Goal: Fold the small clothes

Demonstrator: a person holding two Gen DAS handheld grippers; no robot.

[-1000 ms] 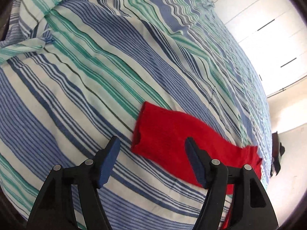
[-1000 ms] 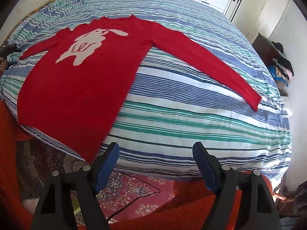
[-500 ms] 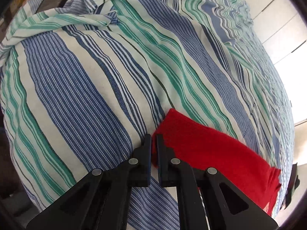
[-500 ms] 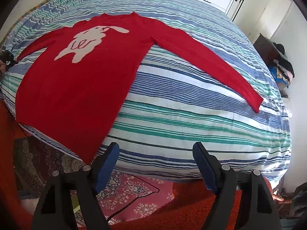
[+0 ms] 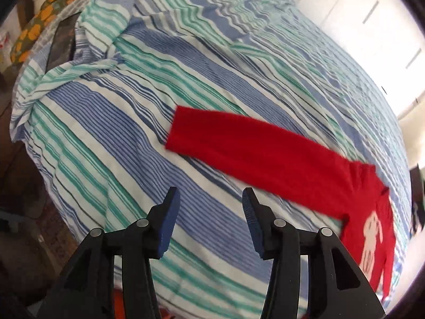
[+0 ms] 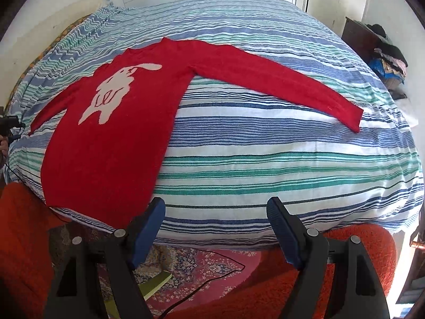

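the red sweater [image 6: 111, 143] lay flat on the striped bedspread [image 6: 265, 164], front side up, with a pale rabbit figure [image 6: 111, 93] on the chest. its body was near the left edge of the bed in the right wrist view, and the hem reached the edge there. one sleeve [image 6: 279, 79] was stretched out to the right across the stripes, the cuff resting well away from the body. the other sleeve [image 5: 252, 154] was stretched out the opposite way — it lay straight in the left wrist view, a little blurred.

the left gripper [image 5: 209, 215] hung above the bedspread, near this sleeve but apart from it; its jaws were opening and nothing was between them. the right gripper [image 6: 215, 228] was wide open and empty — it hovered over the near edge of the bed, just beside the hem. below it a patterned rug [image 6: 202, 265] and an orange shaggy mat [image 6: 292, 287] covered the floor.
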